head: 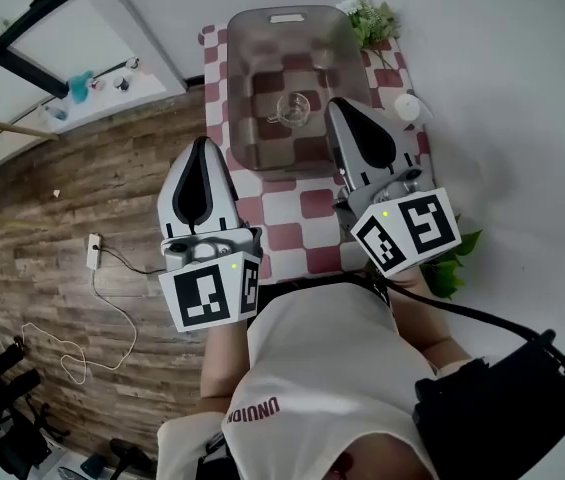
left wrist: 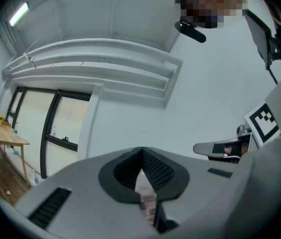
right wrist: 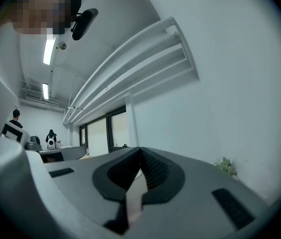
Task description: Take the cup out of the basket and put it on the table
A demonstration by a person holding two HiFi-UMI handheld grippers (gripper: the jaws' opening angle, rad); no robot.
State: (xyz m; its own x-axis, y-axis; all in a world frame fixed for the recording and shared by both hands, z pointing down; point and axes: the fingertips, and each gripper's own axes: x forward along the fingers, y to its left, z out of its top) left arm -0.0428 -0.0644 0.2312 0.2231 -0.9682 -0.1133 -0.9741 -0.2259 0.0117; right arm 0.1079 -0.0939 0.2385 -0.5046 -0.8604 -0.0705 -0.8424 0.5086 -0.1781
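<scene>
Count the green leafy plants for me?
2. One green leafy plant stands by the translucent grey basket's far right corner; the other beside the right gripper's marker cube. More may be hidden.

I count two grey hand-held grippers: the left gripper (head: 202,146) and the right gripper (head: 340,108). Under them is one red-and-white checked table (head: 302,208). Ahead of them are one translucent grey plastic basket (head: 245,78) and one clear glass cup (head: 293,108). By the right gripper are two green leafy plants, the far plant (head: 370,18) and the near plant (head: 447,268).

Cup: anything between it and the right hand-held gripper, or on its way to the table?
Nothing visible covers the clear glass cup. Only the near wall of the grey translucent plastic basket separates it from the red-and-white checked table; lift over it.
</scene>
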